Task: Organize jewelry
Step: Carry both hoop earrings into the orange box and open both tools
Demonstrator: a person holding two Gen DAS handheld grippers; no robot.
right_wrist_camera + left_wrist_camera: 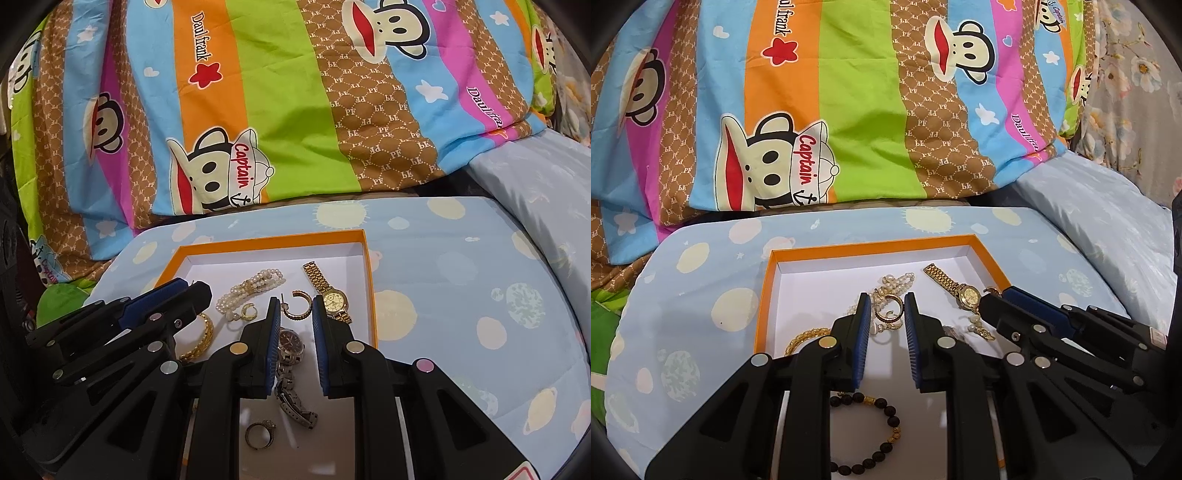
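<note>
- Left gripper: narrow gap, empty, over gold hoop earring.
- Right gripper: narrow, empty, above silver metal watch.
- Jewelry lies in orange-rimmed white cardboard box.

A bright striped cartoon-monkey quilt lies behind a pale blue planet-print board, beside a blue pillow

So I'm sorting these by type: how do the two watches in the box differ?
The gold watch is bright yellow gold with a pale dial; the silver watch is dull grey metal with a dark dial. The gold watch lies near the box's right wall, its band stretched out; the silver watch lies nearer the middle and closer to the camera, partly hidden by a finger of the right gripper. Both have round faces and metal link bands.
</note>
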